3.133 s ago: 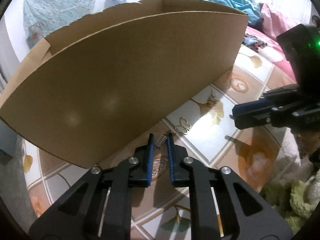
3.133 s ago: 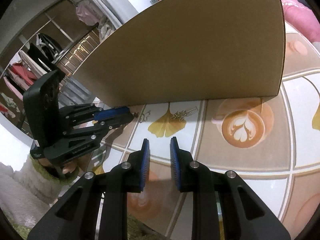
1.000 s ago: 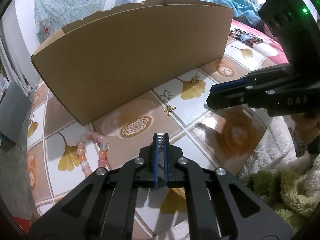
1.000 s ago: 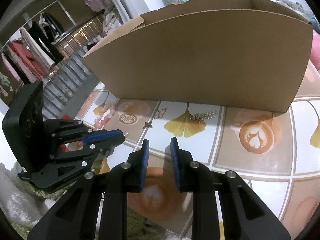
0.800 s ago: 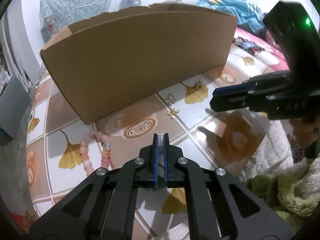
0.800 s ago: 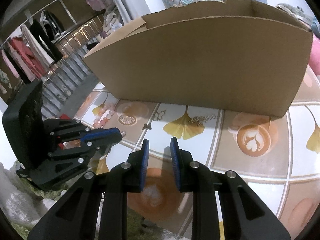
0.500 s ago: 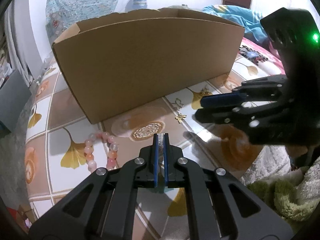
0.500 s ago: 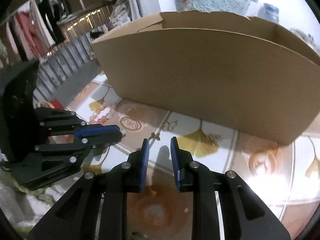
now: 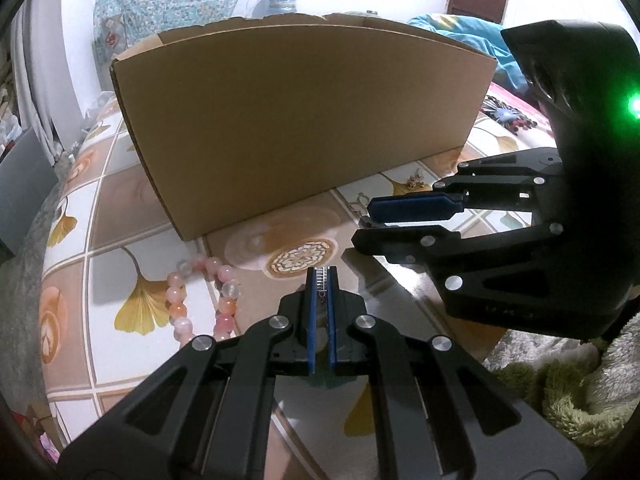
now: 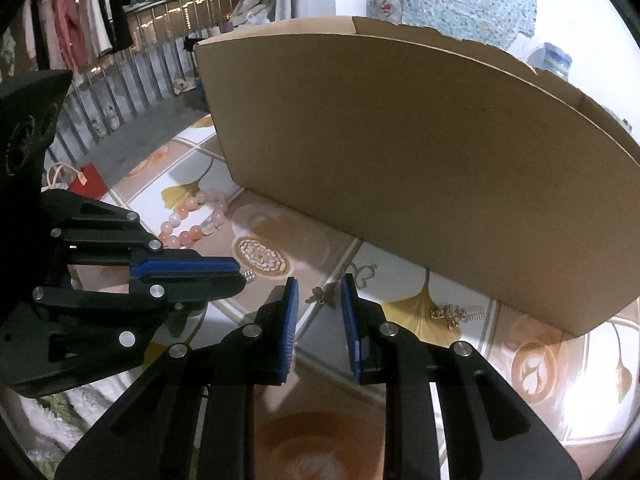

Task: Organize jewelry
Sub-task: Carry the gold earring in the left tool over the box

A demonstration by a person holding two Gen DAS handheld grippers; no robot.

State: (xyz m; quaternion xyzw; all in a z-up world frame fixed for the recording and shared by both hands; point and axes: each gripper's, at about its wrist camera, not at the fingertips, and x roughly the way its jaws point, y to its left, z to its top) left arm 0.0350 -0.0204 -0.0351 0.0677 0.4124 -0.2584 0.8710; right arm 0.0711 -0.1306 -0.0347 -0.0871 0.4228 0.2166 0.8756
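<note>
The left tool (image 9: 321, 280) is clamped on a small silver rhinestone-set jewelry piece (image 9: 321, 276), whose tip juts out past the blue pads; it shows the same way in the right wrist view (image 10: 249, 275). The right tool (image 10: 319, 294) stands with its jaws apart and nothing between the pads, poised above a small gold dragonfly-shaped charm (image 10: 325, 295) that lies on the desk (image 10: 400, 364), a surface covered in a glossy cloth printed with ginkgo leaves and coffee cups.

A large open brown cardboard box (image 9: 296, 120) stands on the desk just behind the jewelry and blocks the view of anything beyond it. Close along its near wall lie a thin butterfly-outline wire charm (image 10: 362, 274) and a gold cluster earring with a silver bar (image 10: 454, 314), the earring resting on a printed yellow leaf. To the left, near the box's corner, a bracelet of round pink and orange beads (image 9: 200, 296) lies in a loop on the desk.

In the left wrist view the right tool (image 9: 370, 220) reaches in from the right, covering part of the desk where the charms lie. A fluffy green and white rug (image 9: 568, 384) sits past the desk's near edge.
</note>
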